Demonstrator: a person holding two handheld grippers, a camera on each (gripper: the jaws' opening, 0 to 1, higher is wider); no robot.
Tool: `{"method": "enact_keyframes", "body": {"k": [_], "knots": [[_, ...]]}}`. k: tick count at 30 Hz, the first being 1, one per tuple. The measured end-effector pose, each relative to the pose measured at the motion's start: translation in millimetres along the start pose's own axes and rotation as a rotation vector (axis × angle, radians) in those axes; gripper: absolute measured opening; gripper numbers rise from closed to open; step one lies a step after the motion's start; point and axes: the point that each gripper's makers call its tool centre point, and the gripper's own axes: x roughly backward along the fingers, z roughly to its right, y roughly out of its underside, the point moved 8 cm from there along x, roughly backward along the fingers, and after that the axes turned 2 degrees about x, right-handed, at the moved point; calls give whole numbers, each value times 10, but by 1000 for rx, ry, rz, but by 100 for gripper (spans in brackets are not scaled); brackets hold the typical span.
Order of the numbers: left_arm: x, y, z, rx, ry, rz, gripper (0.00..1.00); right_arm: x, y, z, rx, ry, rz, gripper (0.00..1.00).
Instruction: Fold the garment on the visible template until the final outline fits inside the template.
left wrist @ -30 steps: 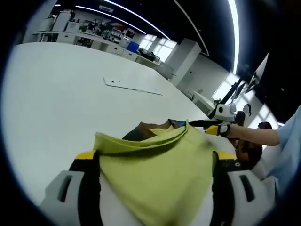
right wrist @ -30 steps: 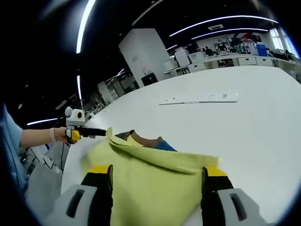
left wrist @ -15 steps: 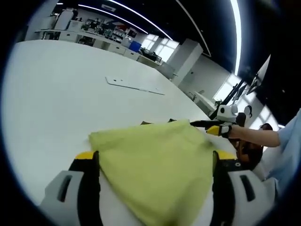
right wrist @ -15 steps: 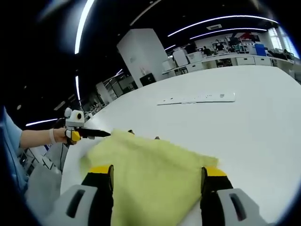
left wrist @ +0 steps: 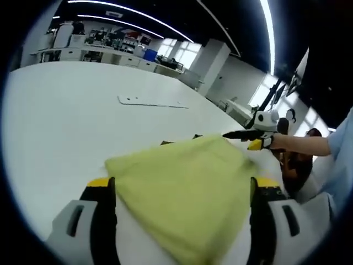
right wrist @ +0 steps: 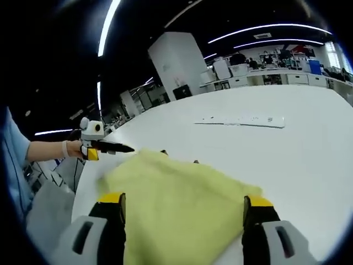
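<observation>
Lying folded on the white table (left wrist: 55, 121), the yellow-green garment (left wrist: 187, 187) sits near, between the jaws of the left gripper (left wrist: 182, 196), which stand apart and clear of the cloth. Right gripper (right wrist: 182, 212) jaws likewise apart over the garment. Garment's far corner points toward the table's middle; long axis cannot be told. Wide bare tabletop far and left. A flat white strip (left wrist: 151, 102) lies well beyond. Dark bits of cloth peek out at the far fold edge.
</observation>
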Motion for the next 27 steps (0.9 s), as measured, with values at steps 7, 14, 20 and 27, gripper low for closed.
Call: {"method": "enact_keyframes", "body": {"k": [7, 14, 20, 27], "knots": [[94, 20, 83, -59, -8, -26, 99, 165, 76, -35, 12, 19, -6, 88], [269, 97, 165, -80, -15, -32, 98, 366, 190, -103, 3, 41, 6, 87], [406, 197, 236, -77, -23, -29, 94, 524, 272, -166, -1, 54, 17, 82], [529, 356, 285, -66, -51, -30, 90, 699, 396, -241, 21, 74, -11, 80]]}}
